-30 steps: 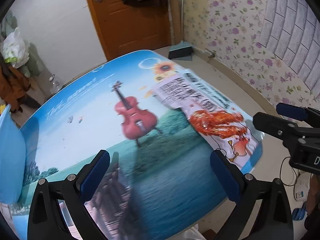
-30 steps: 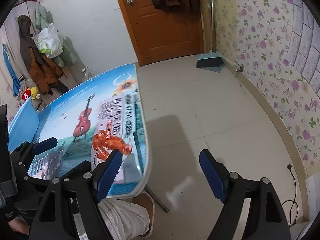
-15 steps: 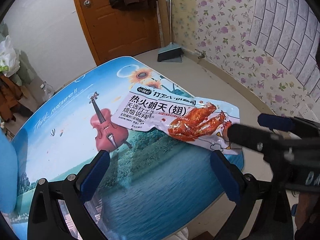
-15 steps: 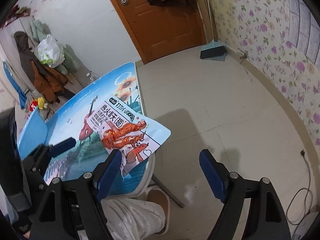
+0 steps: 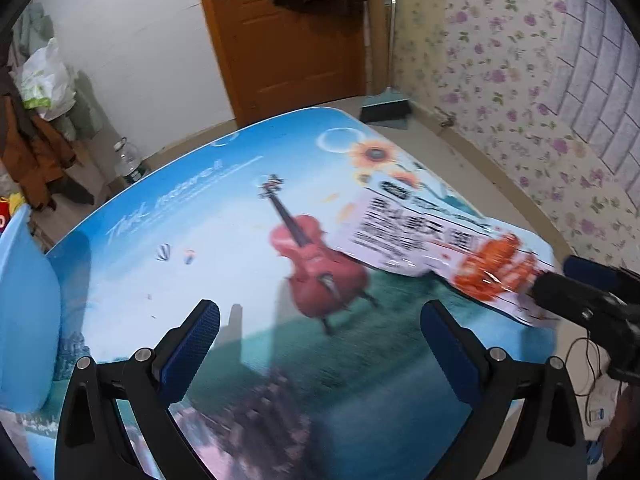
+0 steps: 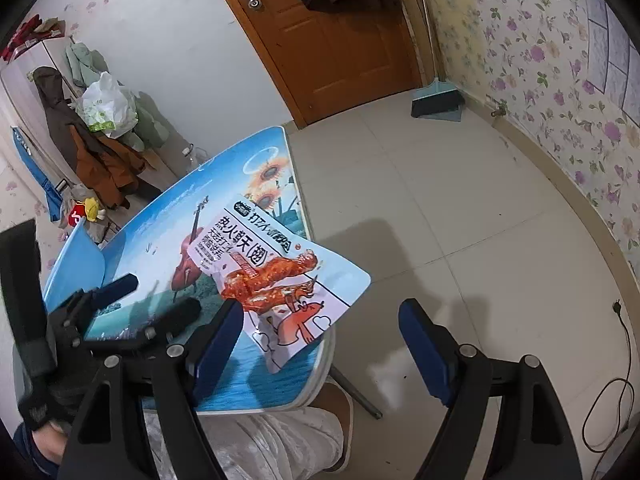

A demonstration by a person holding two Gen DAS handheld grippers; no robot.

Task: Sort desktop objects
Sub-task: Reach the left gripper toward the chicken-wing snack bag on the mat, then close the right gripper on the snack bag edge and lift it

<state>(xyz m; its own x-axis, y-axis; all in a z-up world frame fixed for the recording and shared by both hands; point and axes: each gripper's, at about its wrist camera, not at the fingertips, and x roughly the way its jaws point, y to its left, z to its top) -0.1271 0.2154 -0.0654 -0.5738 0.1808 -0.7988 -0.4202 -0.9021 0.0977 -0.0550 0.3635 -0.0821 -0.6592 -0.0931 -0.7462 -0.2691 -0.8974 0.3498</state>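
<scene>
On the right side of the picture-printed blue table [image 5: 200, 240], the flat white snack bag with red chicken wings [image 6: 276, 276] has slid over, and now its corner sticks out past the edge. Both my claws, left [image 5: 320, 344] and right [image 6: 320, 340], are wide open, holding nothing. Bare floor lies right; the table's left side is free.

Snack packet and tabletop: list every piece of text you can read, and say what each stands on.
"热火朝天(翅)": large black characters on the white snack packet with red chicken wings.
"打工人": top line of that packet; the characters after it are unclear.
Smaller lines beneath: too small to read.
White script on the blue printed tabletop: blurred, unreadable.
</scene>
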